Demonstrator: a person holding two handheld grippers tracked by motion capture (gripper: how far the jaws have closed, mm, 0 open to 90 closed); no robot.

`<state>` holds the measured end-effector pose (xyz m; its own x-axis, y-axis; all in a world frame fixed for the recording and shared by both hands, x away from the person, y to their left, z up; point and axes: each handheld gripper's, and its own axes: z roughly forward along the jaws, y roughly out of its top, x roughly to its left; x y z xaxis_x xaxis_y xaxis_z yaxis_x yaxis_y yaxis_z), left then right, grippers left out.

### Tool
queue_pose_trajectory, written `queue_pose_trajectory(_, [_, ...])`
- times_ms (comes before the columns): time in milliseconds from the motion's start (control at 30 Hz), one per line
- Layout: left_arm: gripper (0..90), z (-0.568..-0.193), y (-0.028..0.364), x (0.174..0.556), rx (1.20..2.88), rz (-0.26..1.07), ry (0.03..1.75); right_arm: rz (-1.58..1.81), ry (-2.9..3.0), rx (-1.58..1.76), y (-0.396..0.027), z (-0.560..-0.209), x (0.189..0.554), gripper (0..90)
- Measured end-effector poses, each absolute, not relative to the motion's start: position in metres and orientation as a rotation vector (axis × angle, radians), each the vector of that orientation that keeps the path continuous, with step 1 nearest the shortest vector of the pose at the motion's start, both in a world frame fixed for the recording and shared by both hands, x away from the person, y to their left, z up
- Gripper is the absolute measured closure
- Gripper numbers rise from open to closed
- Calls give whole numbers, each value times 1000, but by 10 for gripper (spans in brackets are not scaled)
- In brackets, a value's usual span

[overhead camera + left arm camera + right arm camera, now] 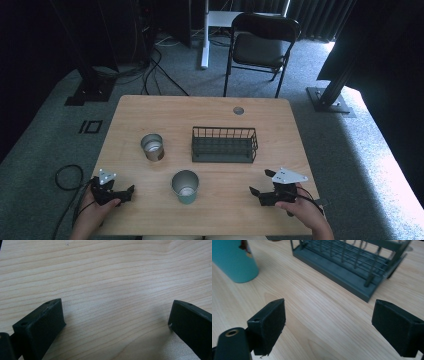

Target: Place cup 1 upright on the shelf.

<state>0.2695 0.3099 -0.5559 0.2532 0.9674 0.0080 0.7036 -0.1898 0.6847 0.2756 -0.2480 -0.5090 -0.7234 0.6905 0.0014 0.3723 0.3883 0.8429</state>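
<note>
Left gripper (121, 192) at near left of surface (150, 112), jaws spread, holding nothing. Right gripper (261, 182) near right, jaws spread, holding nothing. Teal cup (185, 186) upright between them; wire basket (224, 144) farther; brown cup (152, 147) left of basket.

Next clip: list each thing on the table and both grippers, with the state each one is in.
Left gripper: open, holding nothing, low over bare wood.
Right gripper: open, holding nothing.
Teal cup: upright, standing free between the grippers.
Metal cup: upright, left of the basket, untouched.
Wire basket: upright, nothing visible inside.
Table: light wood.
</note>
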Motion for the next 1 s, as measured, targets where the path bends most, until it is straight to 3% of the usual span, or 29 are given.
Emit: queue_pose_trajectory(1000, [8,-556,310,270,1967,609,1513,1405,2435,679,-188,-508,275,116])
